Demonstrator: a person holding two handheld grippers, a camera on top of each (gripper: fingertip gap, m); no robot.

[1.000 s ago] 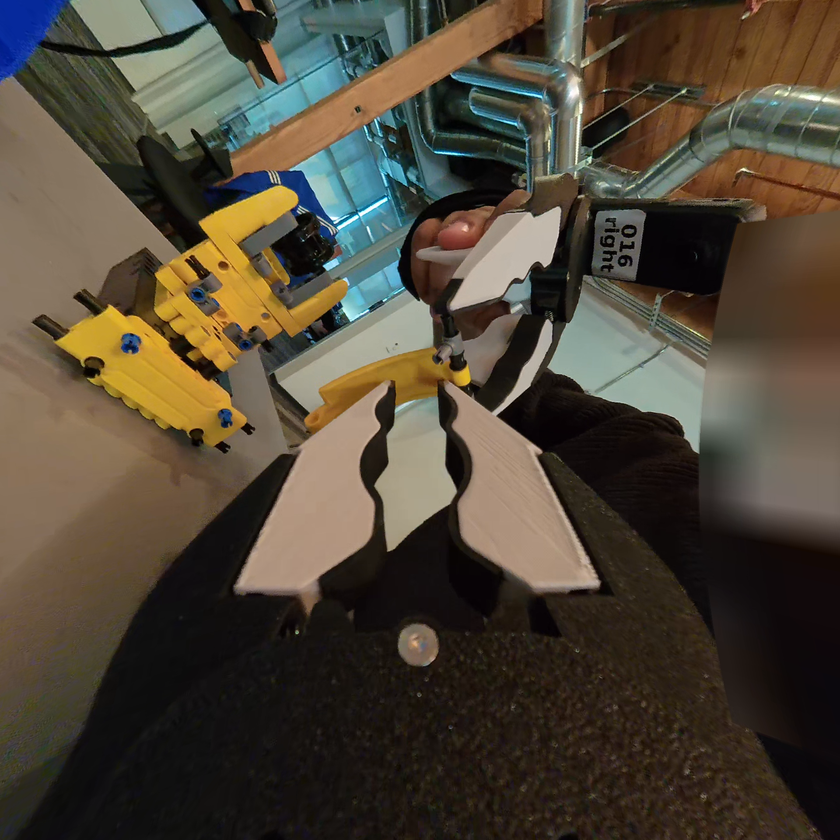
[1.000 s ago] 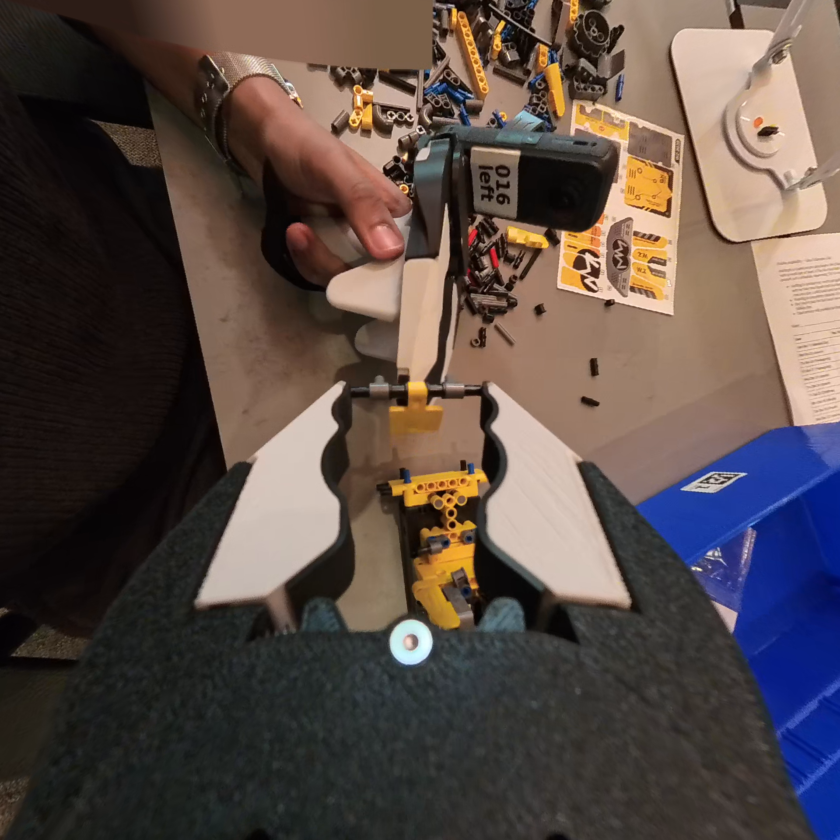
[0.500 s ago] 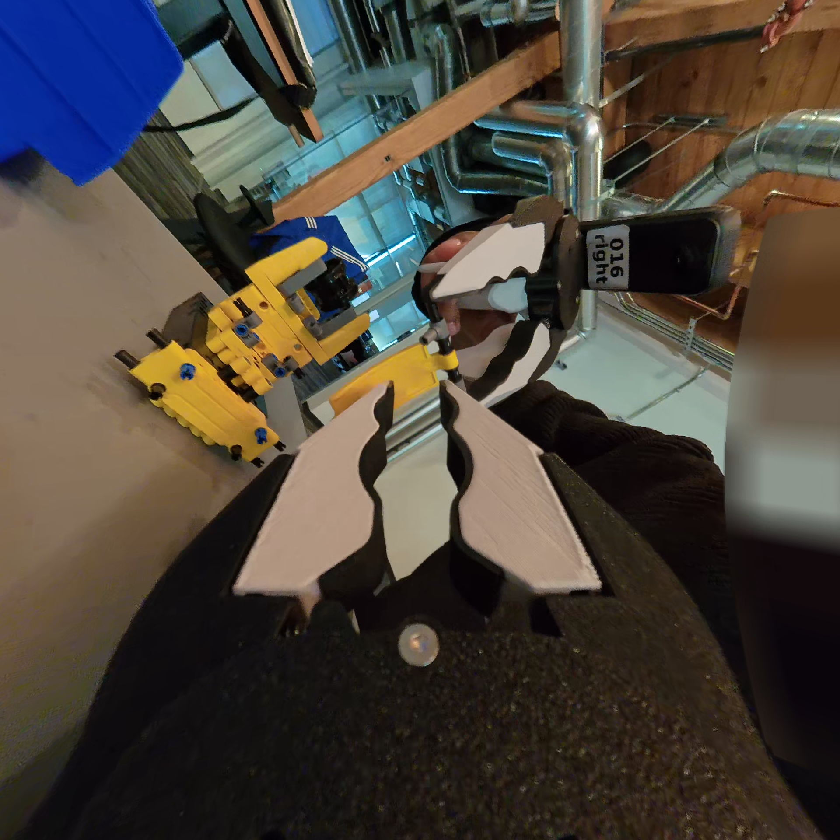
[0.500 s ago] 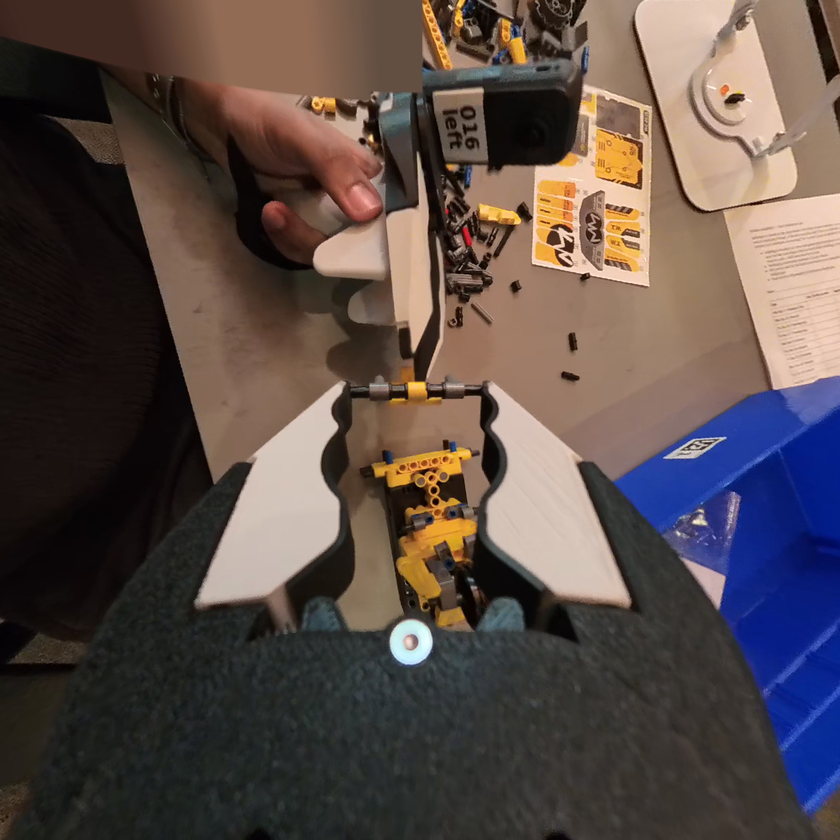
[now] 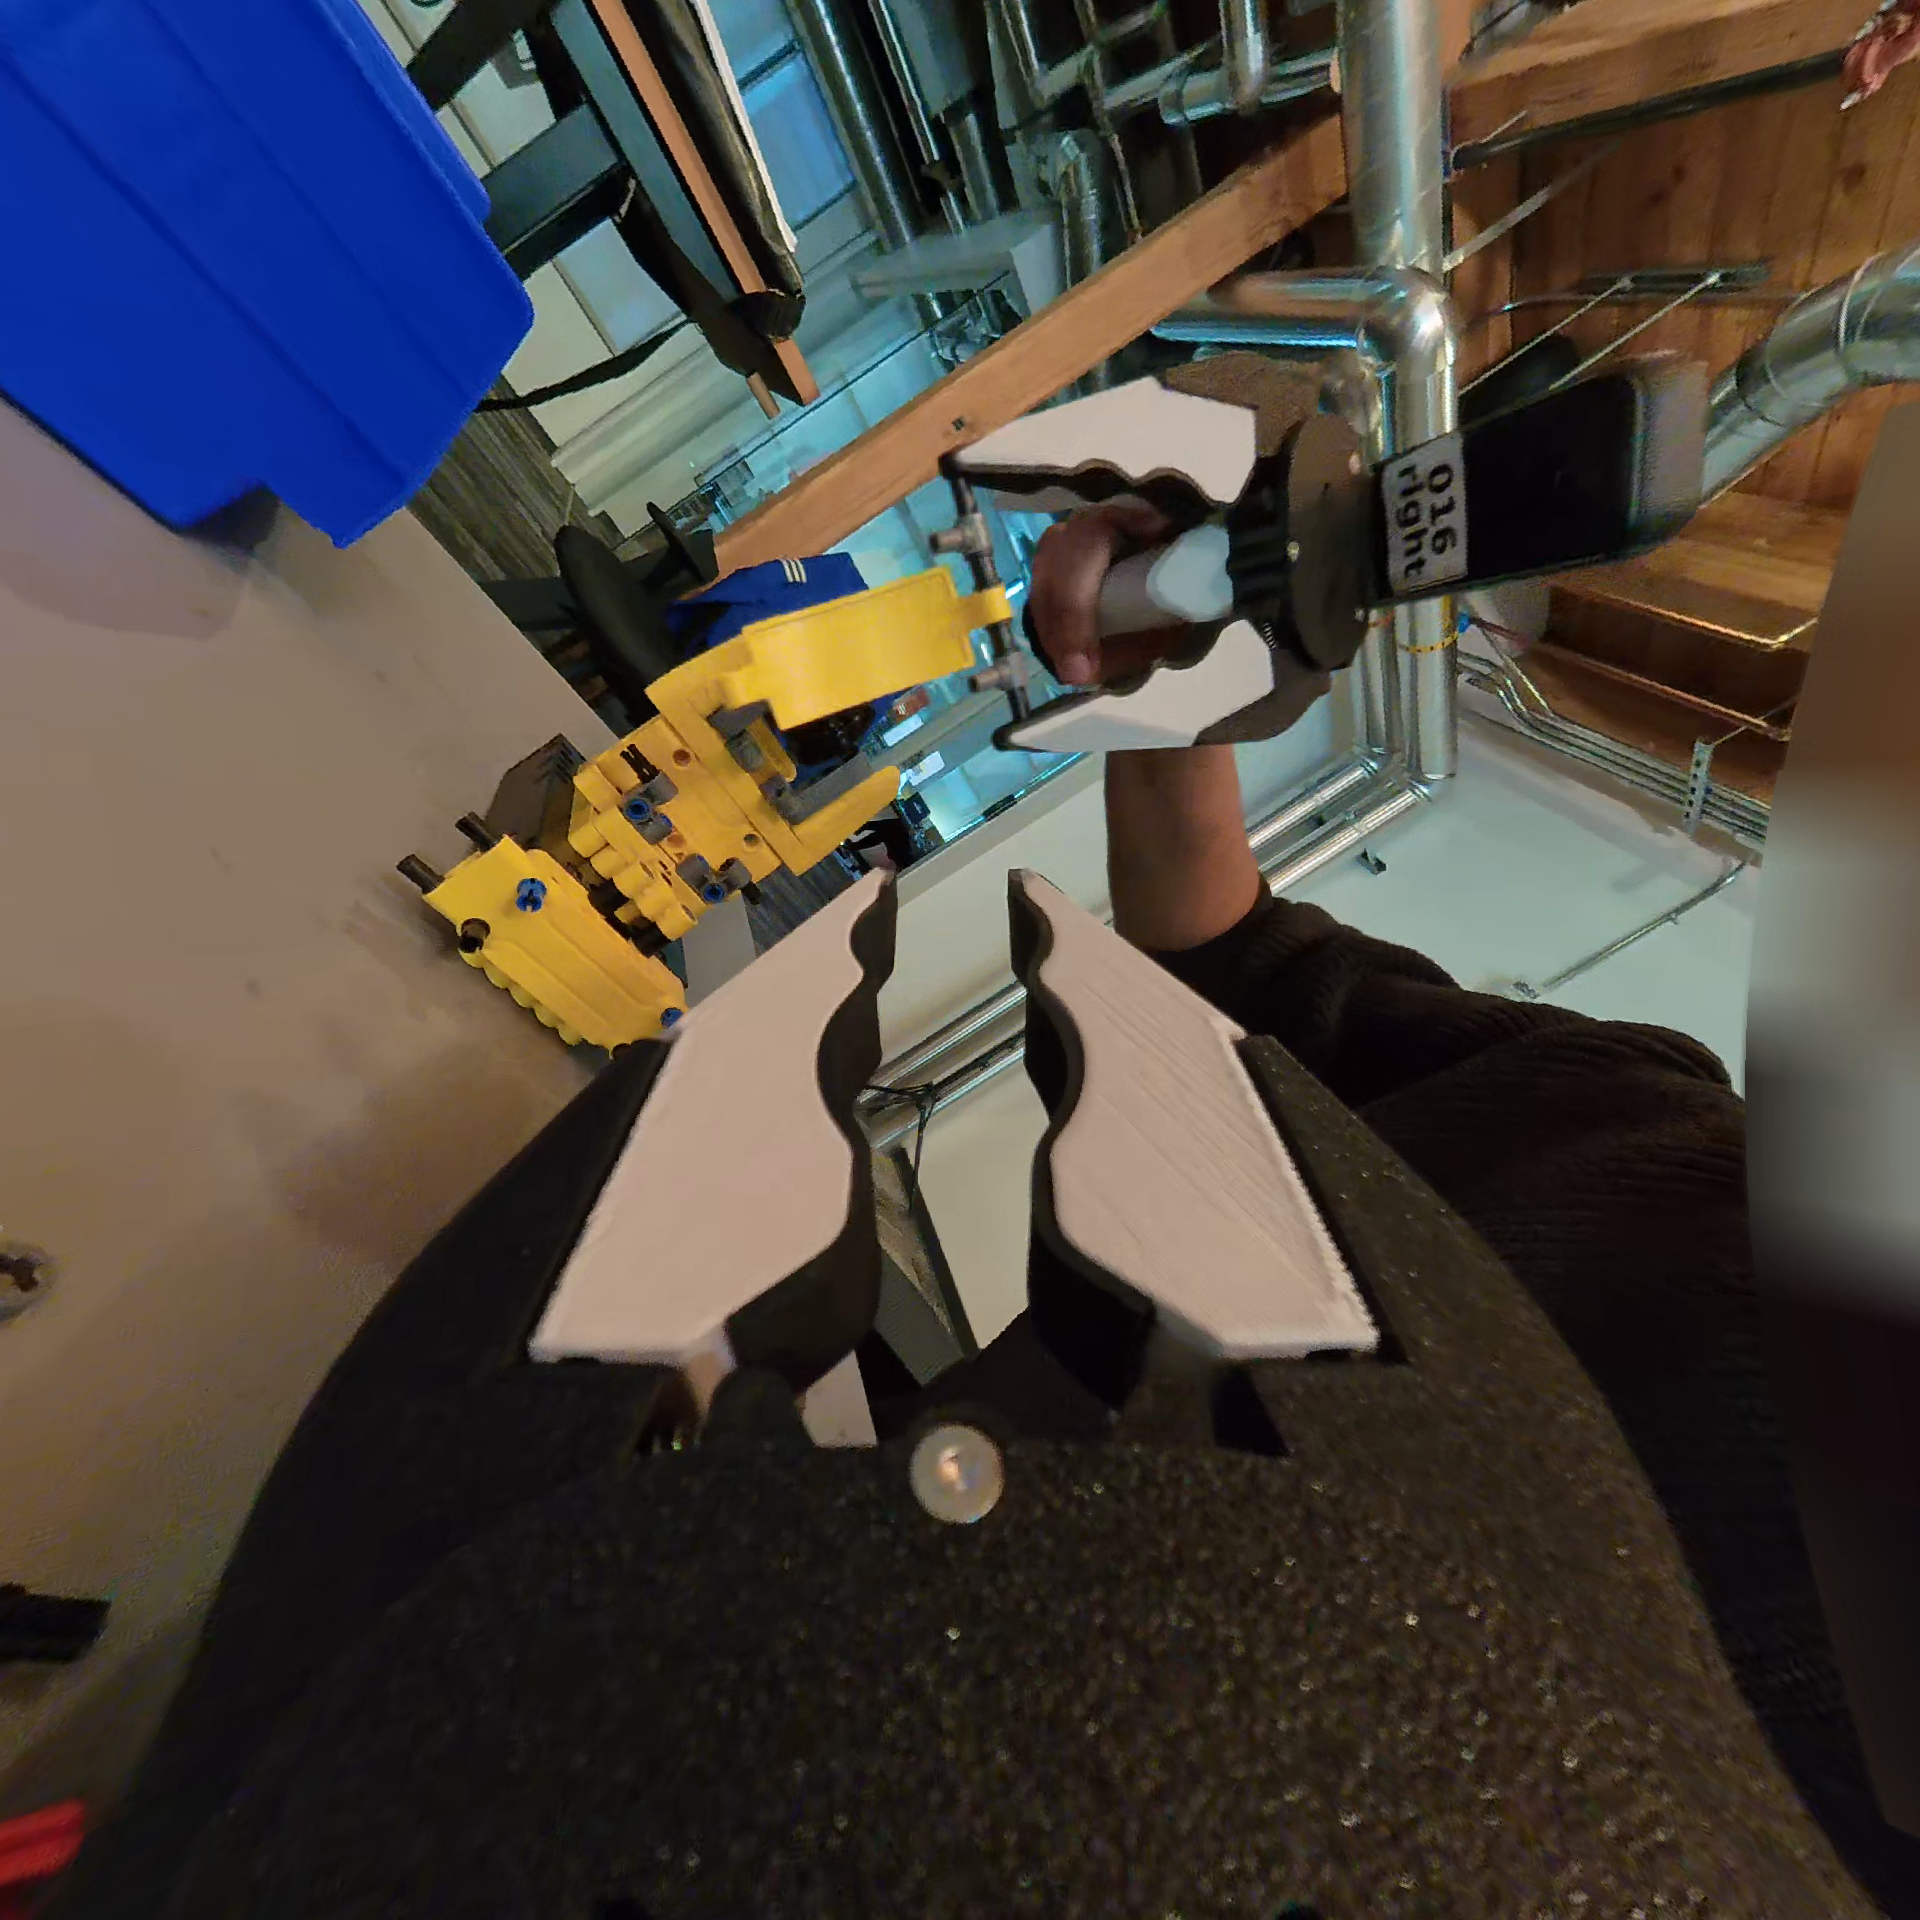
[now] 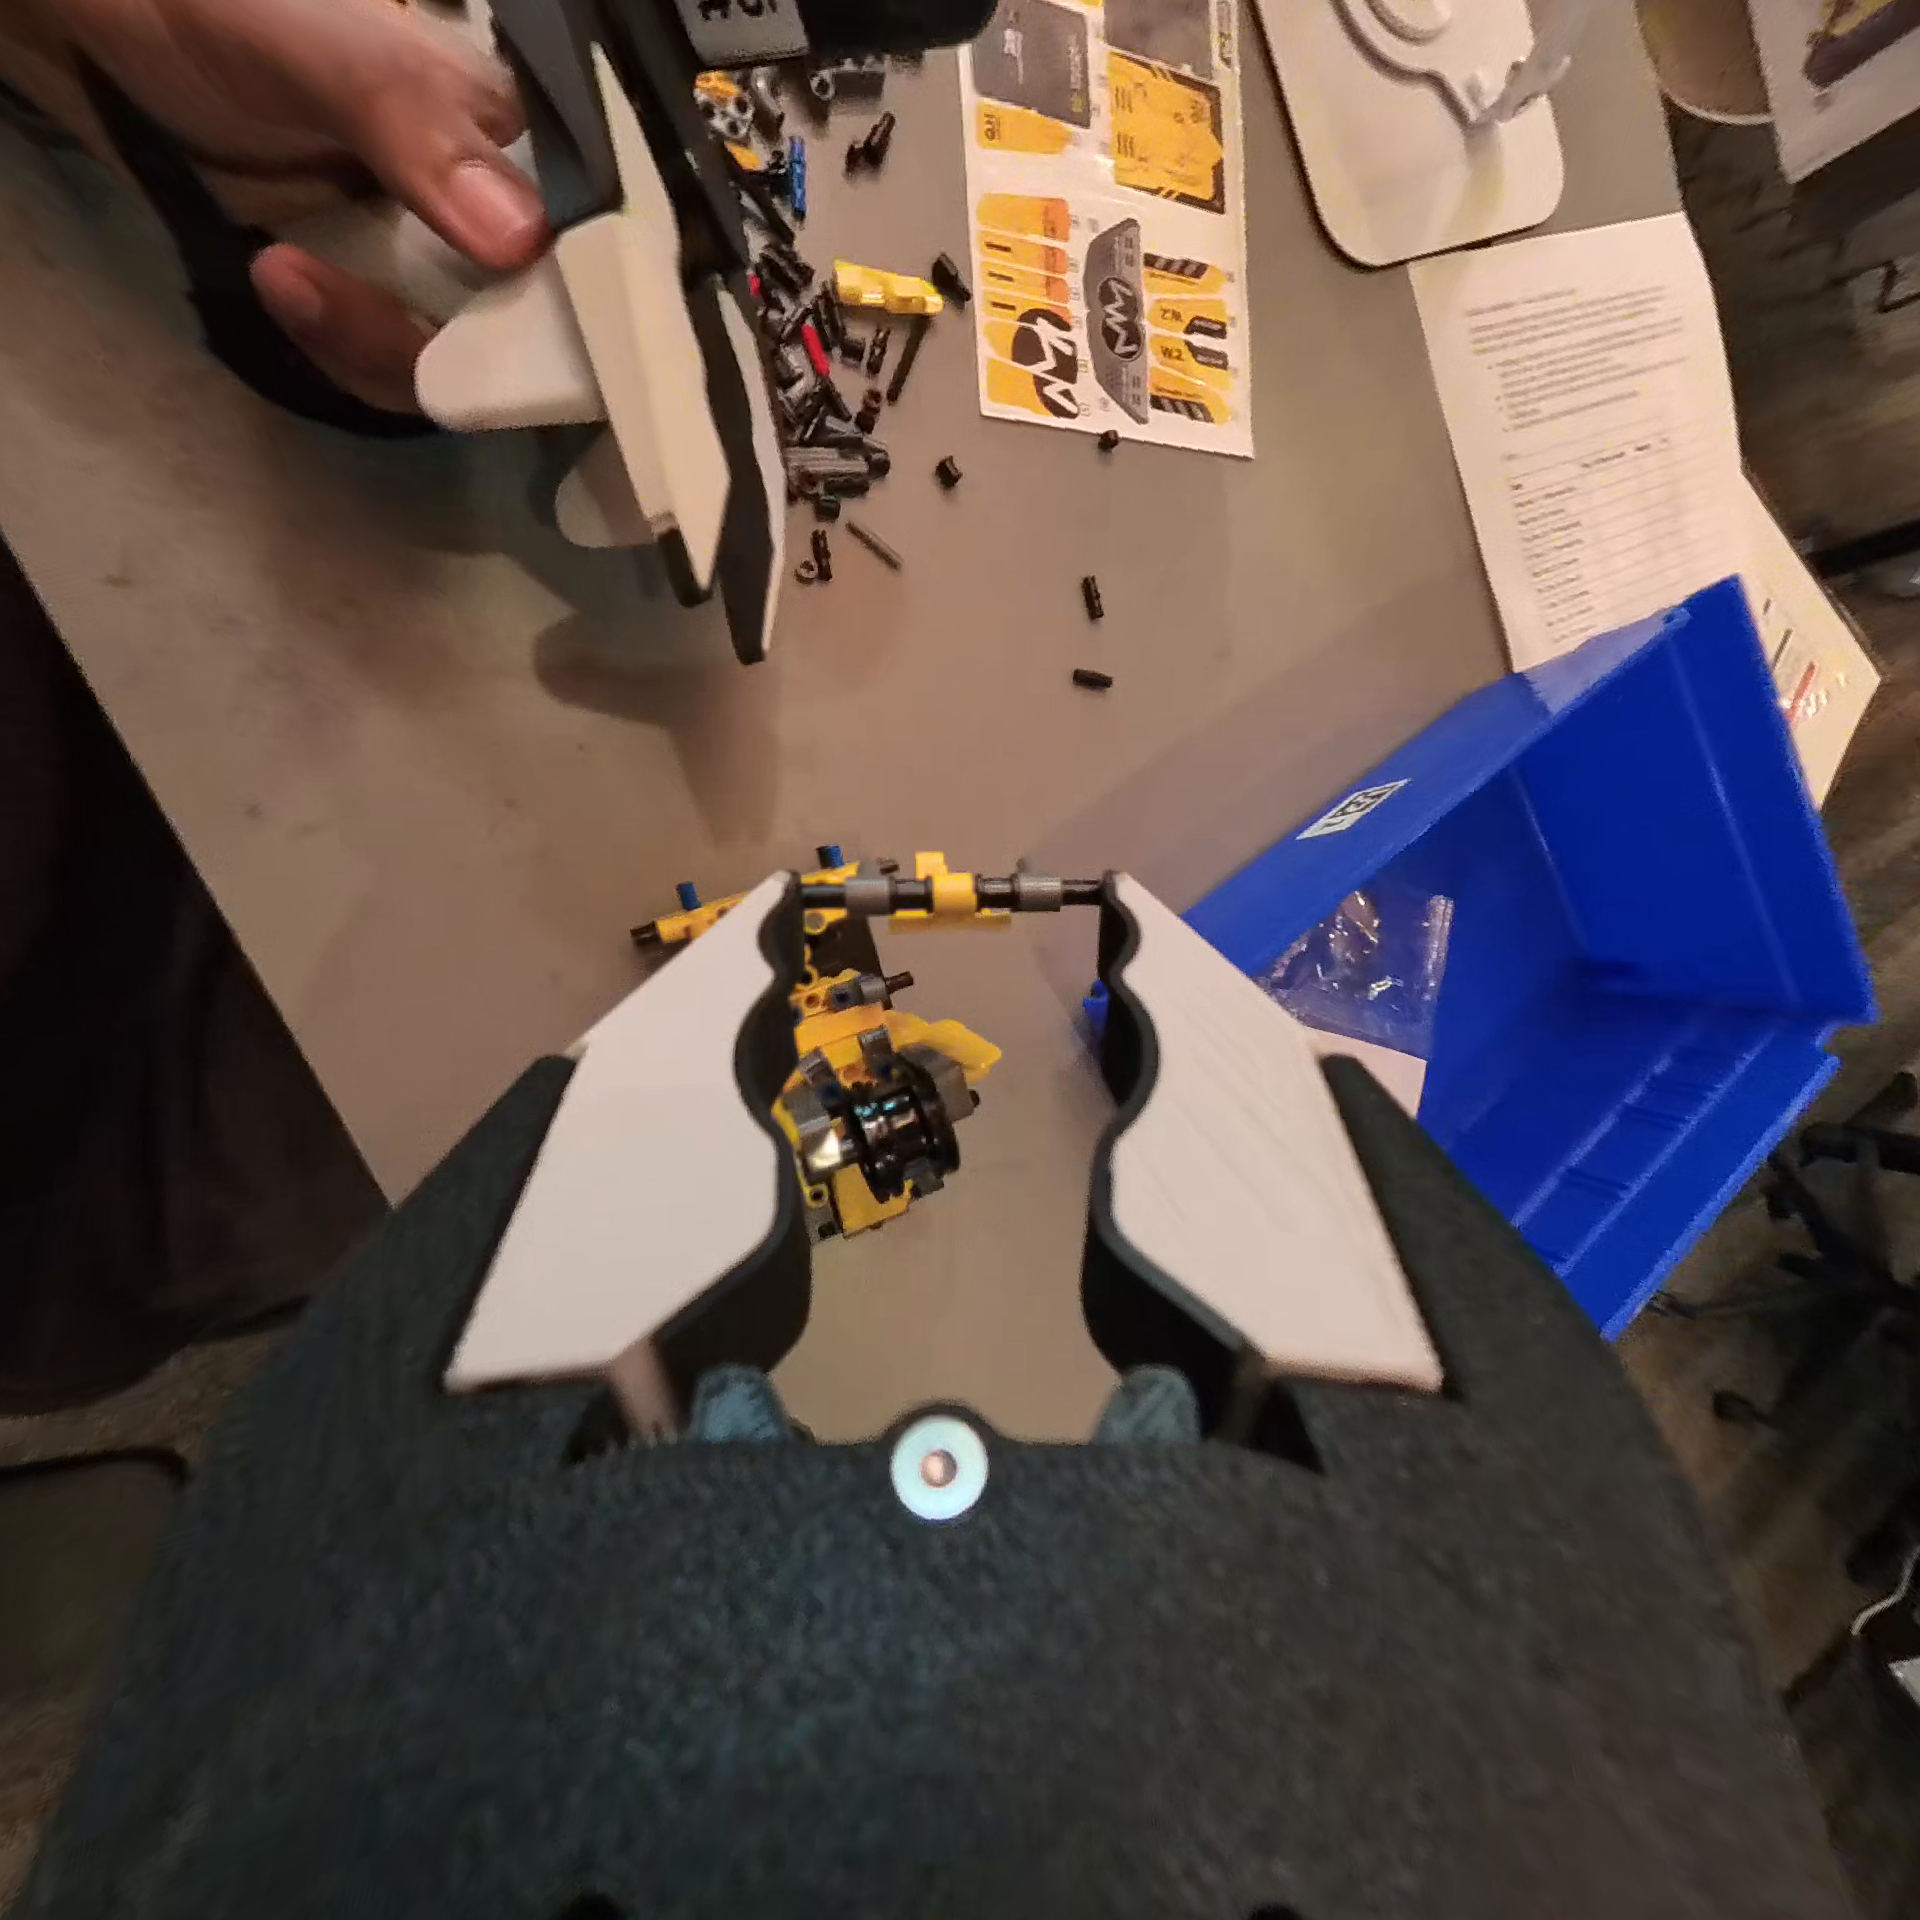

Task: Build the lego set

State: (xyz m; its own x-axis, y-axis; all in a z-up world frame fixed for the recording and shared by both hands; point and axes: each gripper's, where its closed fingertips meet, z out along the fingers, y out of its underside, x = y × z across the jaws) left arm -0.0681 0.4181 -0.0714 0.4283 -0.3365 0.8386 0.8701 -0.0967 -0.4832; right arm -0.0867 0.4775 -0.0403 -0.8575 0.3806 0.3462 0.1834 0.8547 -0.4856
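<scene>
Scattered across the grey table [image 6: 436, 748] are small black pins [image 6: 831, 343] with a few red and yellow bits among them, a sticker sheet [image 6: 1117, 260] in yellow and grey, printed paper [image 6: 1600, 436] and a white rounded stand base [image 6: 1403, 125]; a glossy blue plastic bin [image 6: 1621, 987] lies tipped on its side at the right, a clear bag of small parts inside. Directly under the right gripper [image 6: 948, 891] stands a yellow brick-built model [image 6: 873, 1122] — studded beams, grey connectors, a black wheel hub — partly hidden by the gripper's white ribbed fingers [image 6: 644, 1122]. The right gripper's fingertips pinch the two ends of a thin black axle [image 6: 1081, 889] that carries grey collars and a smooth yellow panel [image 5: 862, 644], held just above the model. The left gripper [image 5: 951, 883] is narrowly parted with nothing between its fingers, held beside the table edge near the model but not touching it, gripped by a hand [image 6: 343, 208].
</scene>
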